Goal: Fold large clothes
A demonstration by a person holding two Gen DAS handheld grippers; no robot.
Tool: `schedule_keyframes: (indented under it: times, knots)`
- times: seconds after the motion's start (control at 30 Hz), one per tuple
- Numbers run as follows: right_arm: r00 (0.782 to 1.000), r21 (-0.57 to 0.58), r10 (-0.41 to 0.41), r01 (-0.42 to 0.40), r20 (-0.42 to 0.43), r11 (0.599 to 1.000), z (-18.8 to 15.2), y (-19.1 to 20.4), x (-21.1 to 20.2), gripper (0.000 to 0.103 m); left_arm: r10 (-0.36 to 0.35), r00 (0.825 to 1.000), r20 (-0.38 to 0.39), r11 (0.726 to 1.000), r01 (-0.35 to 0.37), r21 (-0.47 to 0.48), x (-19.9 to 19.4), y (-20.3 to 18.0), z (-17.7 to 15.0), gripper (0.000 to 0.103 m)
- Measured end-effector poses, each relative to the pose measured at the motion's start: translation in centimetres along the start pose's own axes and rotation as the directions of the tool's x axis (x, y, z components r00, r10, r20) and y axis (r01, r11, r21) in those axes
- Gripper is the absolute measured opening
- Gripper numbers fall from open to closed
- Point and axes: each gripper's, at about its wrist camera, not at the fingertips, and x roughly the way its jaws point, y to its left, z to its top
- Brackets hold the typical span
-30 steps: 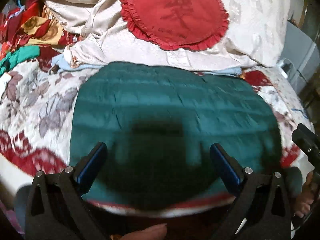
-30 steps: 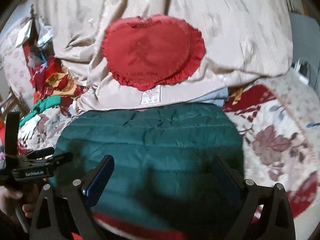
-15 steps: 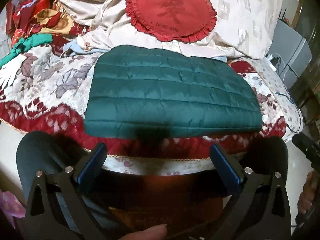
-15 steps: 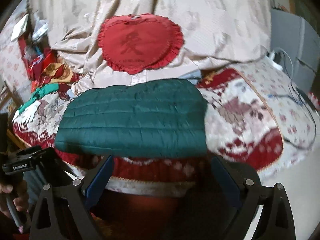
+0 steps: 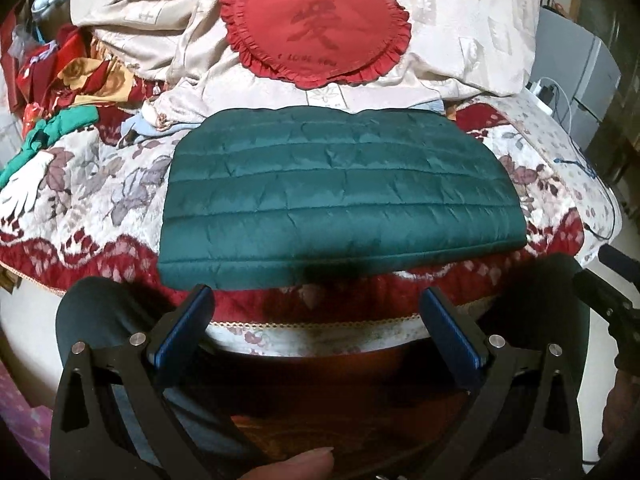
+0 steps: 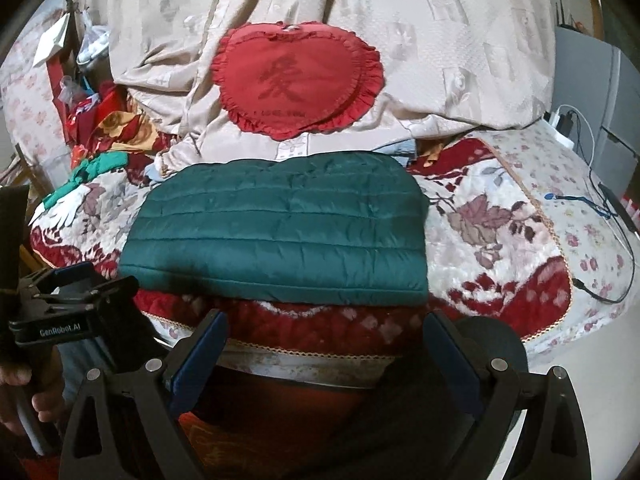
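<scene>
A dark green quilted jacket (image 5: 340,196) lies folded into a flat rectangle near the front edge of the bed; it also shows in the right wrist view (image 6: 280,232). My left gripper (image 5: 318,328) is open and empty, held below and in front of the bed edge, apart from the jacket. My right gripper (image 6: 324,348) is open and empty, also back from the bed edge. The left gripper shows at the left of the right wrist view (image 6: 76,292).
The bed has a red and white floral blanket (image 5: 80,200). A red heart-shaped cushion (image 5: 316,24) rests on beige bedding (image 6: 440,40) behind the jacket. Colourful clothes (image 5: 68,80) are piled at the left. Cables (image 6: 600,208) lie at the right edge. The person's knees sit below.
Both grippers have pulled back and away from the jacket, from right over it to beyond the bed's front edge. The jacket stays folded on the bed.
</scene>
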Motion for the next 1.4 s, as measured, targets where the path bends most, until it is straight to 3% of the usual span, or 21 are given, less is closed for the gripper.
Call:
schedule_keyframes:
  times: [1.4]
  knots:
    - [1.0, -0.007, -0.005, 0.005, -0.007, 1.0, -0.2, 1.3, 0.5, 0.097, -0.02, 1.0, -0.005, 1.0, 0.02, -0.023, 0.1, 0.7, -0.5, 0.103]
